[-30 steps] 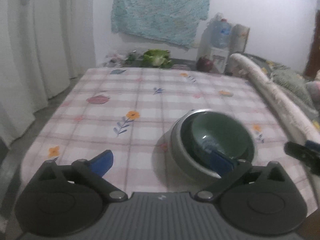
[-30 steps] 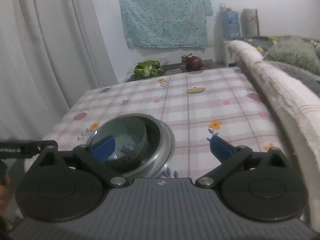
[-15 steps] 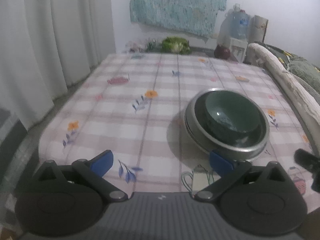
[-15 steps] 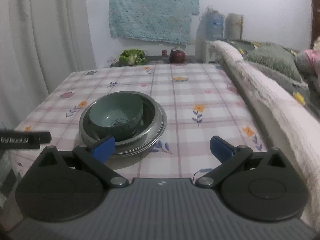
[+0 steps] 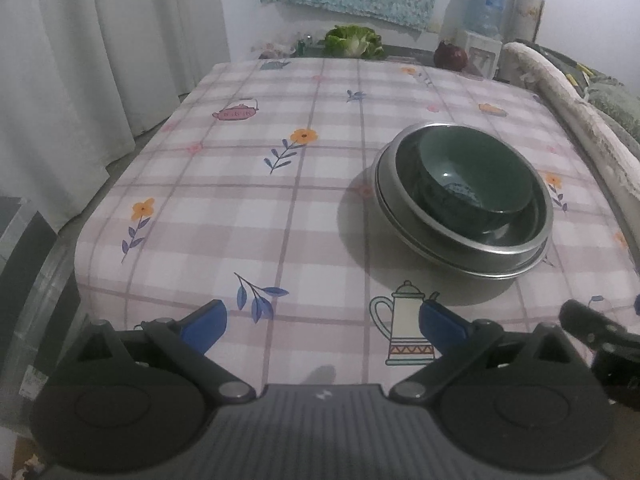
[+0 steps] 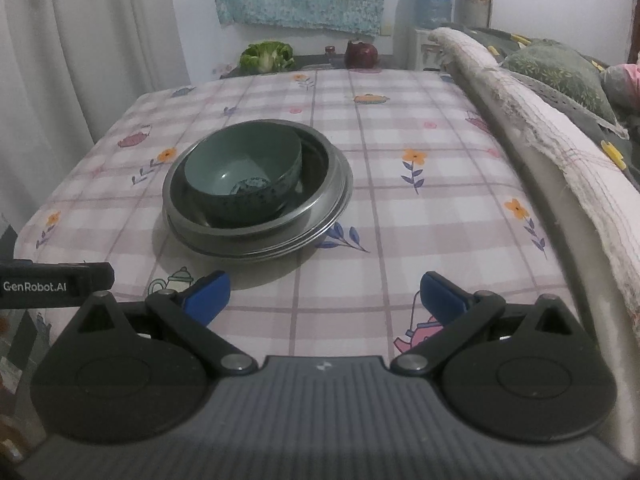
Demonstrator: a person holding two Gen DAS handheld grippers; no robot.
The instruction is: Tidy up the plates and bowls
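Green bowl (image 6: pixel 242 176) nested in stacked metal plates (image 6: pixel 320 216), centre of the bench (image 6: pixel 400 280). Left tongs (image 5: pixel 322 326) and right tongs (image 6: pixel 324 296), lower frame, both spread, empty.

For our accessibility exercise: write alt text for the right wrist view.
A green bowl sits nested in stacked metal plates on a table with a checked floral tablecloth. The open right gripper hovers in front of it, holding nothing.
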